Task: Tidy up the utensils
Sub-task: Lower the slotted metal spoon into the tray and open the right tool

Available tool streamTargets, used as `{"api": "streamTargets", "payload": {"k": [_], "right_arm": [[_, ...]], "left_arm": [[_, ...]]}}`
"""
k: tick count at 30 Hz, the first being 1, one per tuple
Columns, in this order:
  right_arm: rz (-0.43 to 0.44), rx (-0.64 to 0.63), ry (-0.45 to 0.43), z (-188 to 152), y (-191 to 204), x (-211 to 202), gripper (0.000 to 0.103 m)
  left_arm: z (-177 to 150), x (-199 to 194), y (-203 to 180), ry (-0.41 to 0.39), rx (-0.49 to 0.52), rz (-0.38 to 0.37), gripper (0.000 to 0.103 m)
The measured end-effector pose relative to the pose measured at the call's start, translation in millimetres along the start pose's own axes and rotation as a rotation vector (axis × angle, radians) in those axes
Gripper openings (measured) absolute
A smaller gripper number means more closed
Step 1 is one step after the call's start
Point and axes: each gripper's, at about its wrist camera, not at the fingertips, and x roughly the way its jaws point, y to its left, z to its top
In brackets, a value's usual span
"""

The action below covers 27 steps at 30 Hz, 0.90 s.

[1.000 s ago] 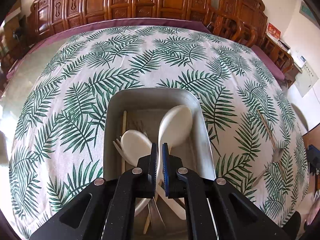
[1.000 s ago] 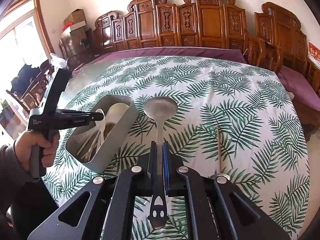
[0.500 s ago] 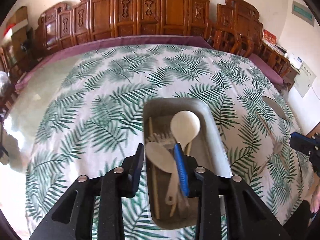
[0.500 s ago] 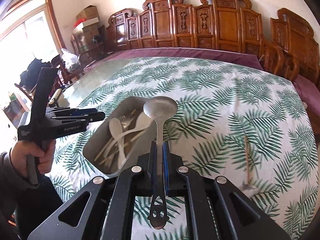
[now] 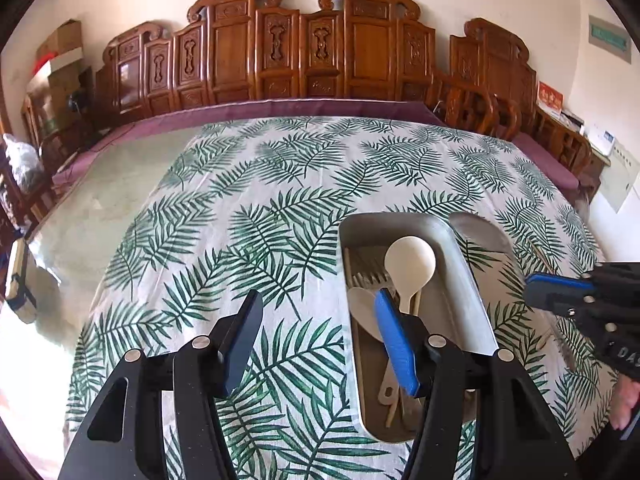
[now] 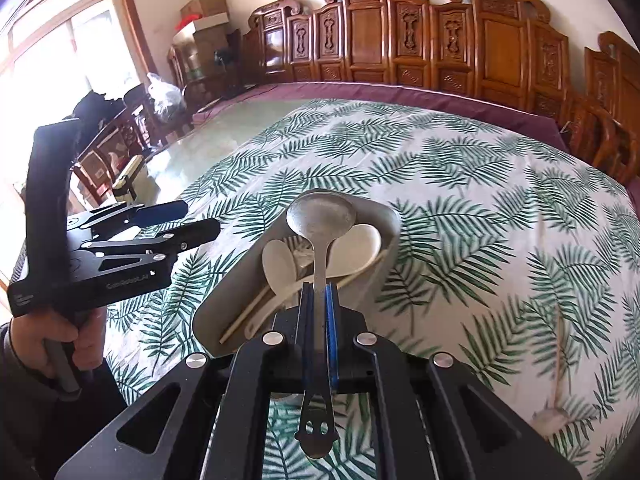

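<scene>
The near end of the grey metal tray (image 5: 464, 280) was hidden behind the left gripper (image 5: 320, 320) in its own view, and the tangle beneath the two white plastic spoons (image 5: 410, 264), seemingly forks and chopsticks, was hard to sort out. A chopstick and a pale spoon (image 6: 554, 416) lying on the cloth to the right were blurred. The left gripper's jaws were opening with nothing between them, above the cloth just left of the tray. The right gripper (image 6: 318, 300) was clamped on the handle of a metal ladle (image 6: 320, 216), whose bowl hung over the tray's far end. A hand (image 6: 60, 336) held the left gripper's grip. The palm-leaf tablecloth (image 5: 280, 184) left part of the glossy tabletop bare; carved wooden chairs (image 5: 320, 48) lined the wall, cardboard boxes (image 6: 204, 12) stood in the corner by a bright window.
</scene>
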Motion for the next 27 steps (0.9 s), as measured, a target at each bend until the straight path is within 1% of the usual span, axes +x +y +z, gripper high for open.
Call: {"api": "streamTargets", "payload": {"k": [3, 6, 10, 16, 23, 27], "right_arm": [[0.004, -0.008, 0.015, 3, 5, 14, 0.008], [0.007, -0.017, 0.033, 7, 9, 29, 0.008], [0.003, -0.022, 0.057, 11, 12, 48, 0.008], [-0.017, -0.019, 0.095, 12, 13, 74, 0.008], [-0.023, -0.005, 0.119, 16, 13, 89, 0.008], [0.006, 0.011, 0.131, 13, 14, 91, 0.008]], "left_arm": [[-2, 1, 6, -0.006, 0.001, 0.023, 0.056], [-2, 3, 13, -0.002, -0.012, 0.02, 0.056], [-4, 4, 17, -0.007, -0.008, 0.038, 0.056], [-4, 4, 22, -0.004, -0.017, 0.029, 0.056], [-3, 5, 23, -0.005, -0.014, 0.026, 0.056], [-4, 5, 22, -0.004, -0.012, 0.024, 0.056]]}}
